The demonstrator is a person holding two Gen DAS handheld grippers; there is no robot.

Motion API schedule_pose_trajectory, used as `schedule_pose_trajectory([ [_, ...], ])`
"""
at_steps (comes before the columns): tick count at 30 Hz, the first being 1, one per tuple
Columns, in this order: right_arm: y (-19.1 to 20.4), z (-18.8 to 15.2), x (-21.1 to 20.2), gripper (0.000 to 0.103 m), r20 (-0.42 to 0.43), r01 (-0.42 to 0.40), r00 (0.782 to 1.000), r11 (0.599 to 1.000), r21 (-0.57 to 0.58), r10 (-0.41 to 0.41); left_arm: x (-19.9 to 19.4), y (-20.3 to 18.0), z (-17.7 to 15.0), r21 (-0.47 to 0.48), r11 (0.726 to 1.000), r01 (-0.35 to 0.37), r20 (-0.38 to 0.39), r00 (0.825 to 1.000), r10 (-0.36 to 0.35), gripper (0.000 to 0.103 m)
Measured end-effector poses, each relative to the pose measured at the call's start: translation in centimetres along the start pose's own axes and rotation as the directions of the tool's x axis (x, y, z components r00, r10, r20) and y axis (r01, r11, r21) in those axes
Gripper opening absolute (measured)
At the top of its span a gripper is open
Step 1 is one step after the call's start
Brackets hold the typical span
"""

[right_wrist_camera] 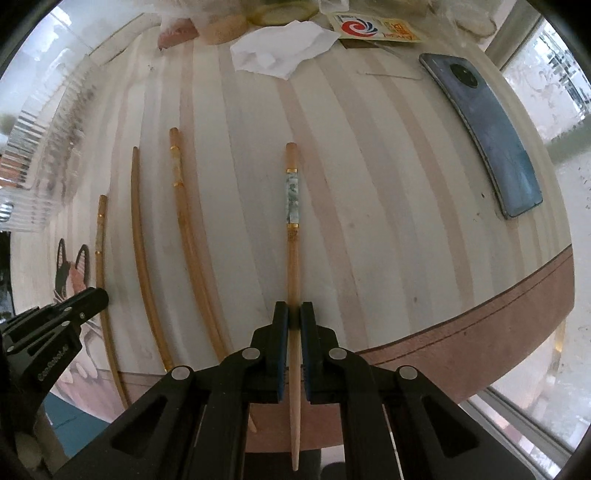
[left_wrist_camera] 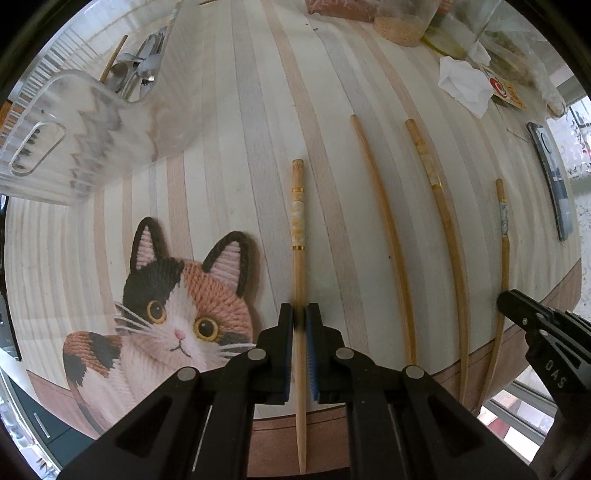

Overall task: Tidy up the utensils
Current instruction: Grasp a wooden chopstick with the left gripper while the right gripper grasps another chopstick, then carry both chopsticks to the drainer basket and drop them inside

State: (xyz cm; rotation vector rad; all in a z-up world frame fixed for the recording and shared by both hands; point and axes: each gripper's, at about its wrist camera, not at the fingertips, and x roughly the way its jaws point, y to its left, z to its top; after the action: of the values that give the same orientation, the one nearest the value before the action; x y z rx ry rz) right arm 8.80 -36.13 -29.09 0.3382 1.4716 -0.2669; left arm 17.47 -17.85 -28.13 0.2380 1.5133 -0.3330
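My left gripper (left_wrist_camera: 300, 314) is shut on a wooden chopstick with a yellow marbled band (left_wrist_camera: 297, 229), which points away along the striped table. My right gripper (right_wrist_camera: 294, 314) is shut on a chopstick with a green marbled band (right_wrist_camera: 293, 206); it also shows at the right of the left wrist view (left_wrist_camera: 503, 221). Between them lie a plain chopstick (left_wrist_camera: 384, 221) and another yellow-banded chopstick (left_wrist_camera: 436, 192). A clear plastic utensil holder (left_wrist_camera: 85, 122) with metal spoons and forks (left_wrist_camera: 138, 70) stands at the far left.
A cat-shaped mat (left_wrist_camera: 177, 314) lies left of my left gripper. A phone (right_wrist_camera: 484, 133) lies at the right. A crumpled tissue (right_wrist_camera: 284, 48), a packet (right_wrist_camera: 373, 27) and jars sit at the table's far side. The table's brown front edge (right_wrist_camera: 480, 314) curves below.
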Motion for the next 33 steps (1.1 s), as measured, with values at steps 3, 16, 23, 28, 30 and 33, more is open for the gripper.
schedule_pose_trajectory([
  [3,0.2,0.0,0.0,0.008,-0.005,0.020,1.000,1.000,-0.007,-0.020,0.0,0.3,0.2,-0.008,1.000,0.007,-0.004,1.000,-0.007,0.007],
  [16,-0.1,0.2,0.2,0.008,-0.012,-0.007,1.000,1.000,0.004,0.007,0.1,0.4,0.4,-0.004,1.000,-0.004,-0.002,1.000,0.004,0.008],
  [23,0.0,0.4,0.2,0.007,-0.004,0.006,1.000,1.000,0.002,-0.006,-0.2,-0.5,0.3,0.009,0.999,-0.036,0.012,0.999,0.036,0.004],
  [28,-0.5,0.1,-0.3,0.007,0.022,0.001,1.000,0.999,0.036,-0.002,-2.4,-1.5,0.4,0.031,0.998,-0.052,0.082,0.995,0.049,0.004],
  [30,-0.8,0.1,-1.2,0.007,0.043,-0.009,0.999,0.999,0.048,0.006,-4.1,-1.9,0.7,0.039,0.998,-0.055,0.130,0.990,0.050,0.004],
  [33,-0.9,0.3,-3.2,0.007,0.089,-0.020,0.996,0.999,0.049,0.016,-7.0,-2.4,1.3,0.049,0.998,-0.050,0.203,0.978,0.040,0.004],
])
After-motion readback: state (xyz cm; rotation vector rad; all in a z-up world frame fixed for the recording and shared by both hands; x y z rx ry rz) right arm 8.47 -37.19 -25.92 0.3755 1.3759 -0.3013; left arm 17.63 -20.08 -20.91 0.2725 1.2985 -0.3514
